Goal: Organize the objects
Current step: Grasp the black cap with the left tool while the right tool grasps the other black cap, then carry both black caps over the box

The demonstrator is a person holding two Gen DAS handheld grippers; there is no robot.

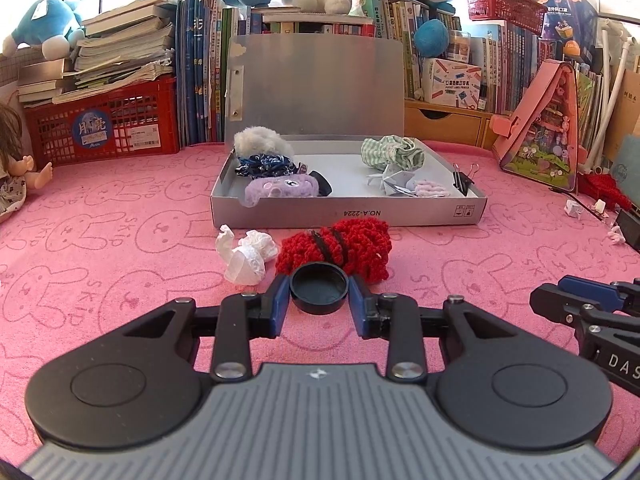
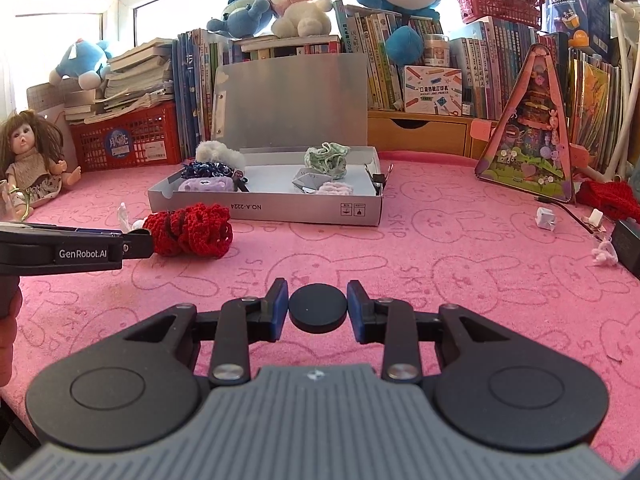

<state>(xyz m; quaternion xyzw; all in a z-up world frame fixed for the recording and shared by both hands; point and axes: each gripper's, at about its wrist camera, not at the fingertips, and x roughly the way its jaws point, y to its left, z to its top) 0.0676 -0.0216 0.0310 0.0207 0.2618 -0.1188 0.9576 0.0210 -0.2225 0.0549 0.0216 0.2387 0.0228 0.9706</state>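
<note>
My left gripper [image 1: 319,297] is shut on a black round cap [image 1: 319,289], open side up, just in front of a red knitted piece [image 1: 335,249] and crumpled white paper [image 1: 245,255]. My right gripper [image 2: 317,309] is shut on a second black round cap [image 2: 317,307], flat side up, above the pink cloth. The open grey box [image 1: 348,213] holds scrunchies, a purple plush, folded paper and a binder clip. In the right wrist view the left gripper [image 2: 138,243] shows side-on at the left, next to the red knitted piece [image 2: 188,230] and before the box [image 2: 264,210].
A pink bunny-print cloth [image 1: 120,272] covers the table. Behind stand books, a red crate [image 1: 104,124], plush toys and a doll [image 2: 28,152]. A pink triangular playset [image 2: 532,148], small white scraps and a black block [image 2: 628,246] lie at the right.
</note>
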